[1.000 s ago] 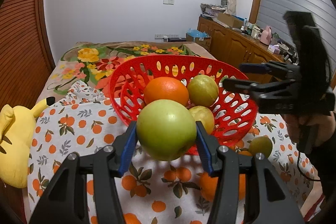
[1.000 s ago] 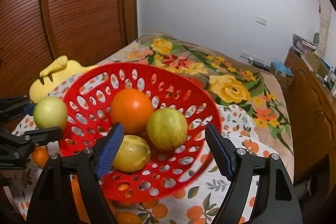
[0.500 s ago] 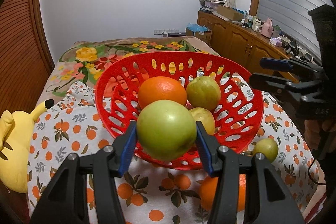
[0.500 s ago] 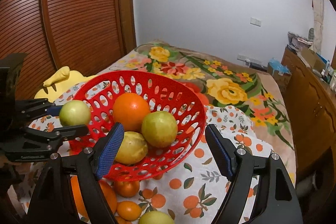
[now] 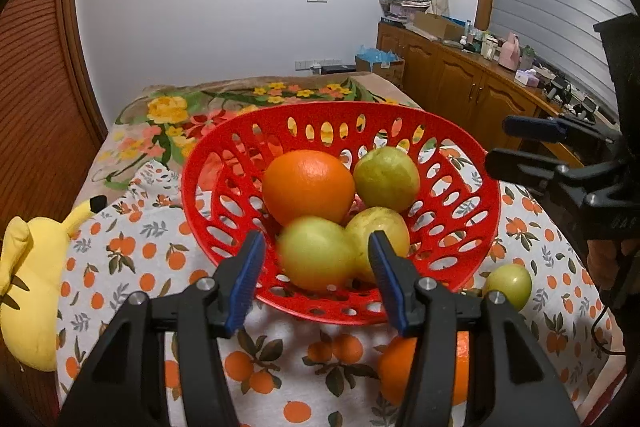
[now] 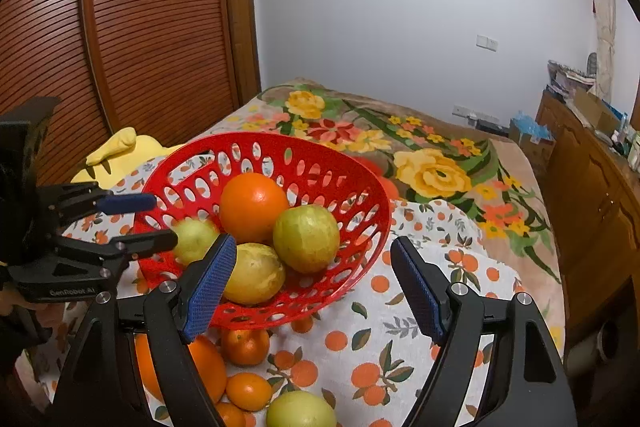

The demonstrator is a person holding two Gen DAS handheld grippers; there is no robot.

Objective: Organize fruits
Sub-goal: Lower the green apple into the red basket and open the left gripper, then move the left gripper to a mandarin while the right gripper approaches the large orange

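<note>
Now left tongs (image 5: 316,267) tilt downward, parted, over basket (image 5: 460,227).

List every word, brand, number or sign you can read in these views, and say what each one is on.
"GenRobot AI": white lettering on the black body of the left gripper, right wrist view; the first letter is unclear.
Embossed letters on the body of the right gripper, left wrist view: too faint to read.
Boxes and bottles on the wooden sideboard: too small and blurred to read.
Nothing else carries text.
</note>
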